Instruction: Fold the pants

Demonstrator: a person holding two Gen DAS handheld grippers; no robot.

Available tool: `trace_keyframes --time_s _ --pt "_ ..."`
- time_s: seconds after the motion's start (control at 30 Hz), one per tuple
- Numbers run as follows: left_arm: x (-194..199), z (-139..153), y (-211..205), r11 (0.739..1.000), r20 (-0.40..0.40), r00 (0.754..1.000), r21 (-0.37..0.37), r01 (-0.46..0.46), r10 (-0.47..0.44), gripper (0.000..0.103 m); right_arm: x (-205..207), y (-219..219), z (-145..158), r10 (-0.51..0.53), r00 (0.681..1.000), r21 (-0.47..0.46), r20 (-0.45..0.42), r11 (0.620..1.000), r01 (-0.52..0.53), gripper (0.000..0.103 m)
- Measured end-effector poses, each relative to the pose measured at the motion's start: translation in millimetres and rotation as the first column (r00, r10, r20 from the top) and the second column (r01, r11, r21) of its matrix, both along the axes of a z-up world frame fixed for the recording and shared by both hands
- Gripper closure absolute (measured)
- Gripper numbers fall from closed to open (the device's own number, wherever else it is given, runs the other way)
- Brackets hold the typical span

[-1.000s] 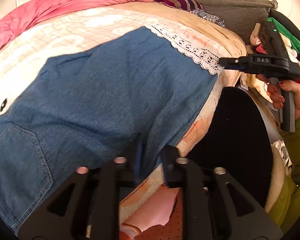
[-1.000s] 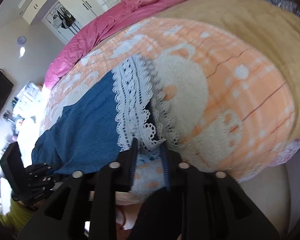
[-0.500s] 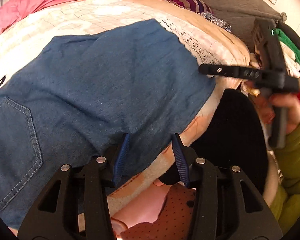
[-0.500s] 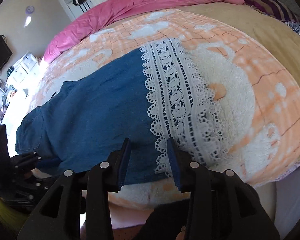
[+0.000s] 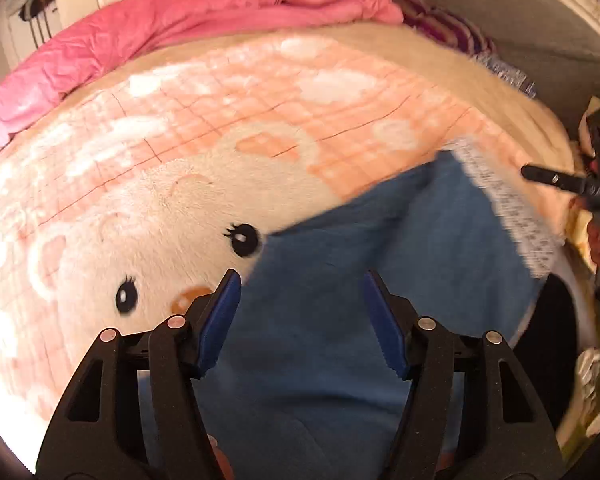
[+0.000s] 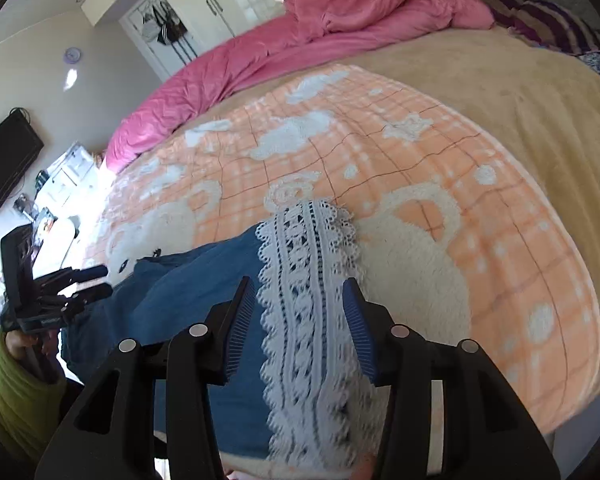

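Observation:
Blue denim pants (image 5: 340, 300) with a white lace hem (image 5: 512, 216) lie folded on the bed near its front edge. My left gripper (image 5: 302, 312) is open and empty, its jaws spread over the denim. My right gripper (image 6: 300, 320) is open and empty above the lace hem (image 6: 308, 280) and the denim (image 6: 204, 292). The right gripper also shows at the far right of the left wrist view (image 5: 568, 184). The left gripper shows at the left of the right wrist view (image 6: 72, 284).
The pants rest on a peach checked fleece blanket (image 6: 420, 152) with a white bear print (image 5: 172, 216). A pink duvet (image 6: 300, 36) is bunched at the far side. A striped pillow (image 6: 548, 20) lies at the back right. A dark round object (image 5: 556, 320) sits past the bed edge.
Both grippers have let go of the pants and opened wide. The left gripper has swung left over the bear print. The right gripper has pulled back and up from the lace hem.

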State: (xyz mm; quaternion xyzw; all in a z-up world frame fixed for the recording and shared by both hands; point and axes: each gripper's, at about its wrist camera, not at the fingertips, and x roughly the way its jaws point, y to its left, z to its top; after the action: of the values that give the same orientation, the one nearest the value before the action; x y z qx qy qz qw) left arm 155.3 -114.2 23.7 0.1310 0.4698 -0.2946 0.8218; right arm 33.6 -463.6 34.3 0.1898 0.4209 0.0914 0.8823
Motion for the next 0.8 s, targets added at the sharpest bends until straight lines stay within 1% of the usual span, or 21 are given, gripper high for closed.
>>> trace_keyframes --time_s 0.07,0.17,0.2,0.23,0.27,0.33,0.37,0.4,0.43,0.47,0.53,0.6,0.67,0.7,0.73,0.77,0.8 --pt "18 -14 2 0.999 -0.063 0.998 -0.029 0.012 -0.014 0.047 20 -6 -7 -0.007 1.000 -0.010 -0.022 1.000 0.007 0.058" --pt "32 -32 5 0.998 -0.108 0.994 -0.061 -0.002 -0.004 0.047 41 -15 -14 -0.020 0.999 0.007 -0.047 1.000 0.021 0.058" --pt "36 -37 4 0.997 -0.131 0.991 -0.074 -0.005 -0.005 0.047 49 -16 -17 -0.006 0.999 0.021 -0.053 1.000 0.008 0.058" --pt "39 -41 0 0.997 -0.145 0.989 -0.076 -0.011 0.000 0.047 57 -16 -20 0.004 0.998 0.026 -0.058 1.000 -0.002 0.055" --pt "41 -45 -1 0.996 -0.163 0.987 -0.084 -0.019 0.005 0.047 62 -17 -23 0.006 0.998 0.027 -0.063 1.000 -0.004 0.048" --pt "43 -48 0 0.994 -0.167 0.986 -0.102 -0.025 0.008 0.048 79 -19 -34 0.028 0.995 0.055 -0.096 0.998 -0.023 0.047" --pt "43 -47 1 0.992 -0.170 0.985 -0.121 -0.029 0.008 0.061 83 -20 -38 0.026 0.994 0.061 -0.109 0.998 -0.020 0.047" --pt "44 -48 1 0.988 -0.178 0.984 -0.149 -0.028 0.001 0.076 87 -20 -44 0.038 0.992 0.079 -0.123 0.996 -0.029 0.047" --pt "45 -47 4 0.979 -0.203 0.979 -0.200 -0.027 -0.015 0.097 89 -19 -46 0.043 0.991 0.081 -0.129 0.996 -0.033 0.047" --pt "46 -48 5 0.971 -0.224 0.974 -0.237 -0.031 -0.024 0.097 89 -18 -46 0.044 0.991 0.080 -0.127 0.996 -0.034 0.047" --pt "44 -44 7 0.965 -0.220 0.975 -0.261 -0.031 -0.028 0.099 86 -17 -45 0.062 0.992 0.084 -0.113 0.995 -0.053 0.052" --pt "51 -35 18 0.935 -0.226 0.974 -0.343 -0.089 0.010 0.099 84 -15 -44 0.078 0.991 0.087 -0.108 0.994 -0.069 0.073" --pt "60 -31 31 0.910 -0.242 0.967 -0.377 -0.172 0.082 0.100 80 -17 -42 0.080 0.993 0.089 -0.083 0.993 -0.073 0.079" --pt "62 -33 36 0.901 -0.259 0.960 -0.381 -0.206 0.110 0.100 78 -19 -41 0.073 0.995 0.098 -0.069 0.993 -0.066 0.079" --pt "63 -38 37 0.898 -0.279 0.953 -0.381 -0.220 0.115 0.100 78 -18 -41 0.071 0.996 0.105 -0.062 0.992 -0.065 0.079" --pt "62 -40 34 0.906 -0.281 0.953 -0.365 -0.216 0.114 0.099 79 -16 -43 0.076 0.995 0.092 -0.067 0.993 -0.070 0.079" --pt "60 -44 30 0.918 -0.283 0.953 -0.341 -0.202 0.104 0.099 81 -14 -46 0.079 0.994 0.070 -0.081 0.995 -0.074 0.073"
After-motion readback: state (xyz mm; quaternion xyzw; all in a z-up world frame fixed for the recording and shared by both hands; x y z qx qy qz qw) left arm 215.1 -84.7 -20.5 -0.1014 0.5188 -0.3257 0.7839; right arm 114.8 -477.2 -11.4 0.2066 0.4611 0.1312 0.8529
